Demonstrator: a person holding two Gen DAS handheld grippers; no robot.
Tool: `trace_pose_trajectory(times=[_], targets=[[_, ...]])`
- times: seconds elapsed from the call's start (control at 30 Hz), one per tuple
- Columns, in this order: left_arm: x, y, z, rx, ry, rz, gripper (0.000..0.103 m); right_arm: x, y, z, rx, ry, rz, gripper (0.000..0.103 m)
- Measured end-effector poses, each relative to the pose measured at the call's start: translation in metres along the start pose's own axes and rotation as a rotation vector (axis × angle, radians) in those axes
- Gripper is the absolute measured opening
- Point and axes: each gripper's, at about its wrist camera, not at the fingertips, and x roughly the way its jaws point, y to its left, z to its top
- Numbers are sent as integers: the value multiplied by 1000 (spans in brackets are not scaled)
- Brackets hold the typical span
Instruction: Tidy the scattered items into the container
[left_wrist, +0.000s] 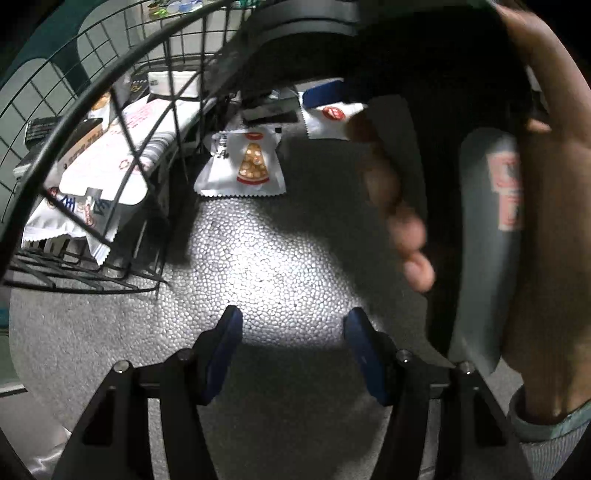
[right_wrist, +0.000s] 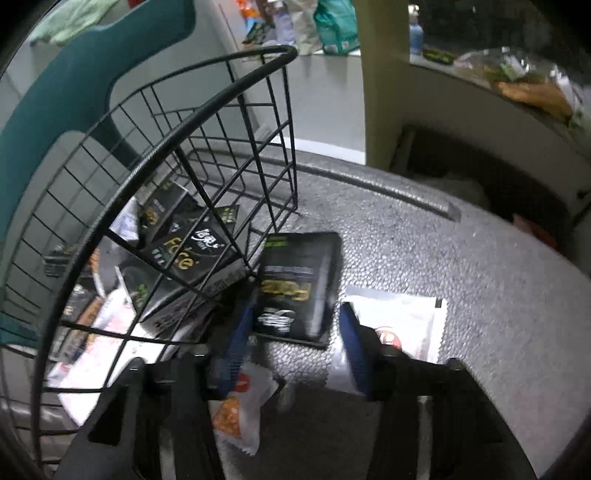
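A black wire basket (left_wrist: 88, 110) stands at the left and holds white snack packets and black boxes; it also shows in the right wrist view (right_wrist: 177, 140). A white pizza-print packet (left_wrist: 242, 166) lies on the grey foam surface beside it. My left gripper (left_wrist: 291, 325) is open and empty above the foam. My right gripper (right_wrist: 291, 325) is open, its fingers either side of a black box (right_wrist: 299, 288) that lies by the basket's corner. A white packet (right_wrist: 402, 325) lies right of it, and a pizza-print packet (right_wrist: 240, 410) lies under the left finger.
A hand (left_wrist: 546, 221) holding the other gripper's grey handle fills the right of the left wrist view. A white and blue packet (left_wrist: 332, 107) lies beyond. A teal chair (right_wrist: 74, 96) stands behind the basket. A shelf with food bags (right_wrist: 517, 77) is at the right.
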Motion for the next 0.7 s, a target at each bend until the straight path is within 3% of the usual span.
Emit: trace_pose_trajectory(times=[0.17, 0.37, 0.63, 0.7], targets=[[2, 2, 6, -29, 4, 1, 65, -11, -5, -1, 2, 6, -58, 30], [4, -7, 10, -3, 3, 16, 66, -37, -32, -33, 39, 13, -122, 14], [-1, -23, 50, 14, -64, -5, 66, -88, -81, -64, 128, -49, -199, 16], [-2, -45, 79, 49, -92, 39, 67, -97, -93, -68, 171, -64, -218, 16]])
